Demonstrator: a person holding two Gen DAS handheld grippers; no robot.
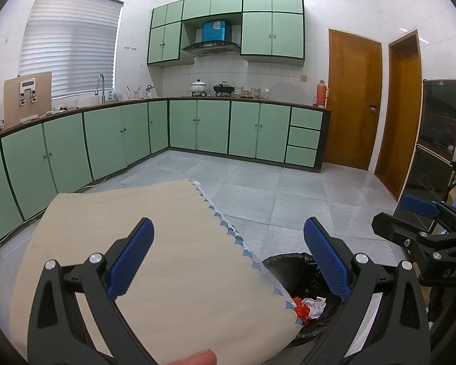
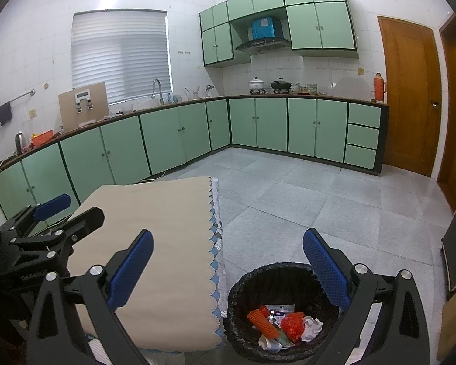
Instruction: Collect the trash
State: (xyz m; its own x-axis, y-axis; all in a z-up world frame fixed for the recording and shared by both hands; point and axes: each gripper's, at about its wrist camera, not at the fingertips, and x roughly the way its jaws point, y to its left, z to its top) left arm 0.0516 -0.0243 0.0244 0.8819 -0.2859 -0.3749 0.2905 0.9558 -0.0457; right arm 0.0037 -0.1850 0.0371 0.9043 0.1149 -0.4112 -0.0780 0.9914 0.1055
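**Both grippers empty over surface and bin; trash sits in bin**

Left gripper (image 1: 228, 261): blue fingers (image 1: 130, 261) spread wide apart, nothing betw. them. It hangs over the surface (image 1: 167, 243), which carries a beige cloth w/ a scalloped blue-white edge. A fingertip of the person (image 1: 197, 357) shows at 6 o'clock in the left wrist view.

Right gripper (image 2: 228, 264): fingers (image 2: 326, 267) also wide apart, holding nothing. Seen from the left wrist view it sits at 3 o'clock, off the cloth's edge.

Bin (image 2: 243, 286): round, lined w/ a black bag, on the floor just beside the surface's near corner; at 5–6 o'clock in the right wrist view. From the left wrist view it lies at 5 o'clock, partly hidden by the cloth.

Trash (image 2: 288, 322): inside the bin. Visible: orange ribbed piece, crumpled red wrapper, crumpled white paper, flat printed packet. Other items too small to tell.

Cloth top: bare where visible.

Surroundings: grey tiled floor (image 2: 288, 200); green cabinets (image 2: 167, 130) run from 9 to 2 o'clock; window blind (image 2: 118, 57) at 11 o'clock; wooden door (image 2: 410, 91) at 2 o'clock; pots on the far counter at 12–1 o'clock.
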